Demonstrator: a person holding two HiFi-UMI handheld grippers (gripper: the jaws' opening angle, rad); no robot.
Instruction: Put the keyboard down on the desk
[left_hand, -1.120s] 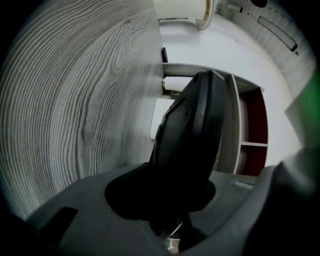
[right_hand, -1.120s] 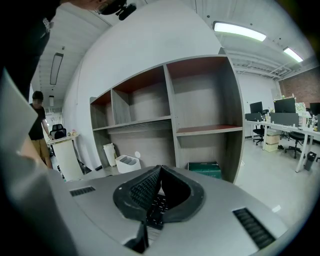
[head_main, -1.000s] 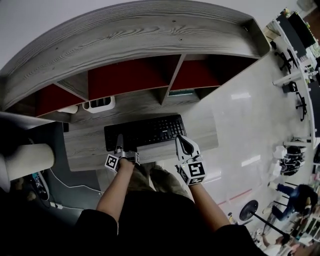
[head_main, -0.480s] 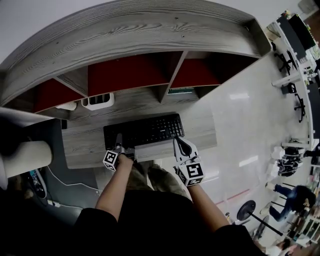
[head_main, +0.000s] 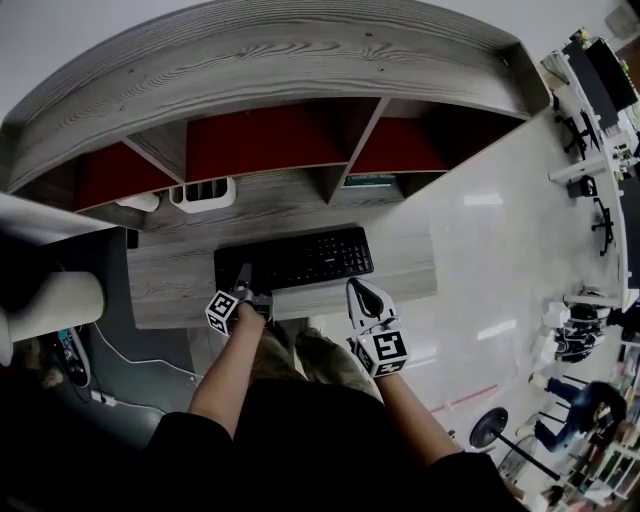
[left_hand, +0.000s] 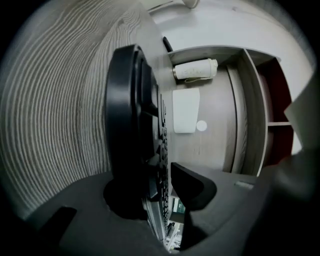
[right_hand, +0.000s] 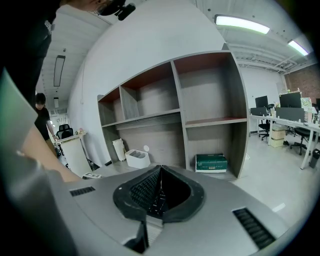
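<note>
Wood-grain desk (head_main: 170, 285), keyboard (head_main: 300, 258) flat, left gripper (head_main: 243, 272) just opening around it, right gripper (head_main: 354, 288) clenched, seemingly empty.

Your left gripper (head_main: 245, 275) reaches forward and a little downward over the near edge of the worktop (head_main: 170, 290), with its marker cube (head_main: 222, 312) turned toward your left. Its jaws have just been opening and stand apart, with the left front edge of the keyboard (head_main: 295, 260) between them and one pad just clear of the keys. Your right gripper (head_main: 358, 290) points the same way near the keyboard's right front corner. Its jaws are closed together on nothing, and its own cube (head_main: 385, 350) faces up. Your left forearm (head_main: 228, 375) and right forearm (head_main: 405, 400) are bare, stretched forward from dark sleeves (head_main: 190, 450), roughly side by side.
</note>
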